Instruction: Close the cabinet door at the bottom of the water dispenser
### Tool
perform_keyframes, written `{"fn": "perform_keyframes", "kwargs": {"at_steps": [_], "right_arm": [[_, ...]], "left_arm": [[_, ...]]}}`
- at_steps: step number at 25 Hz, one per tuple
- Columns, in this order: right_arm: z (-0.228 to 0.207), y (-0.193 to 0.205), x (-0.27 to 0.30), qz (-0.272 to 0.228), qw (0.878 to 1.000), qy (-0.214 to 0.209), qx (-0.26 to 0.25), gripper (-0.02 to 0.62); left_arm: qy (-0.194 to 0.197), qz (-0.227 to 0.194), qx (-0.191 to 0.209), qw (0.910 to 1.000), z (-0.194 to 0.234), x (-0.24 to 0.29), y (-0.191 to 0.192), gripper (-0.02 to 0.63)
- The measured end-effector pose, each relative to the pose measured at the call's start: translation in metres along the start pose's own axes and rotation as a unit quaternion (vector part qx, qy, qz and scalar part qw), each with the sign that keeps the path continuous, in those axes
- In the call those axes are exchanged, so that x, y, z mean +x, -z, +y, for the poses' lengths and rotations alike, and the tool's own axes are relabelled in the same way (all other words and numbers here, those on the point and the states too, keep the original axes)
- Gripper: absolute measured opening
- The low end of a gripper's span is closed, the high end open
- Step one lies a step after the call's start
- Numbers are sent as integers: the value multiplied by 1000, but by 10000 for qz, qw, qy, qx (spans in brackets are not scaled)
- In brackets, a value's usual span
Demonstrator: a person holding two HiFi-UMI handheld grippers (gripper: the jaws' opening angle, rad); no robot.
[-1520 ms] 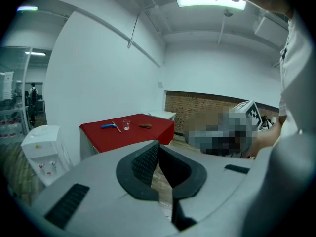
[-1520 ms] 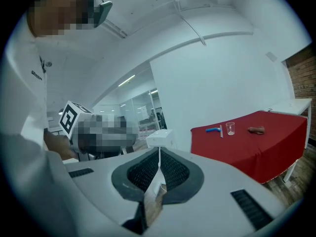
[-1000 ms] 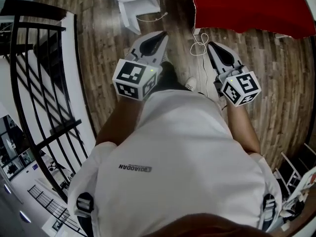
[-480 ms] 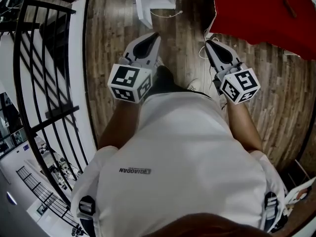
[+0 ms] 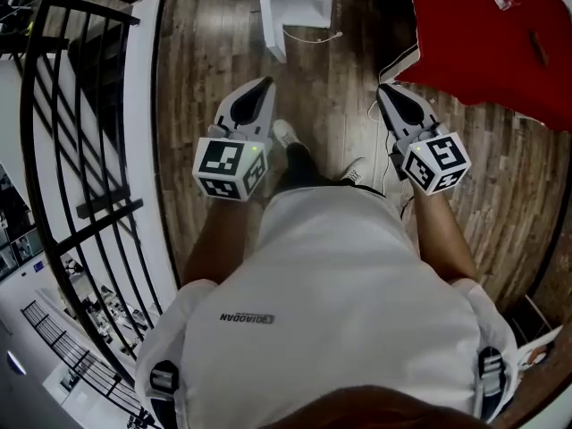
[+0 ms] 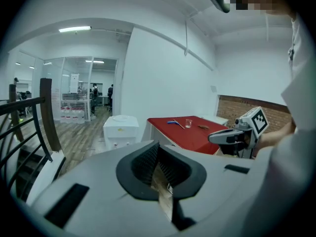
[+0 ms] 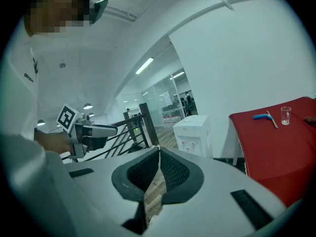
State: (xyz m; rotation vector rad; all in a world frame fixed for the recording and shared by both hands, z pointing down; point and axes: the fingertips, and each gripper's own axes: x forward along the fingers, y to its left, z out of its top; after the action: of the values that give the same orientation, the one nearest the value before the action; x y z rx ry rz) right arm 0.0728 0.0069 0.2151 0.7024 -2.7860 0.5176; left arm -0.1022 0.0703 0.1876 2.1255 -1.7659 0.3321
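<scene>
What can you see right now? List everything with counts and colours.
water dispenser: one, white, on the floor ahead
table: one, red top, ahead to the right
glass: one, clear, on the table
small item: one, blue, on the table by the glass; too small to name
railing: one, black, along the left
cable: at least one, white, on the floor by the dispenser
floor: one, brown wood planks
shirt: one, white, on the person
shoes: two, white, between the grippers
left gripper: one, grey, jaws together, empty
right gripper: one, grey, jaws together, empty
</scene>
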Motion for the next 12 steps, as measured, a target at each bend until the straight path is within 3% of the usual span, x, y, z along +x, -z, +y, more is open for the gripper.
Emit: {"fn": "perform_keyframes", "kwargs": {"at_steps": [12], "right_arm": [[19,23,136,638,9979,-92,-74,23]], "left_arm": [[-261,286,-439,9983,155,17,45,-5]]}}
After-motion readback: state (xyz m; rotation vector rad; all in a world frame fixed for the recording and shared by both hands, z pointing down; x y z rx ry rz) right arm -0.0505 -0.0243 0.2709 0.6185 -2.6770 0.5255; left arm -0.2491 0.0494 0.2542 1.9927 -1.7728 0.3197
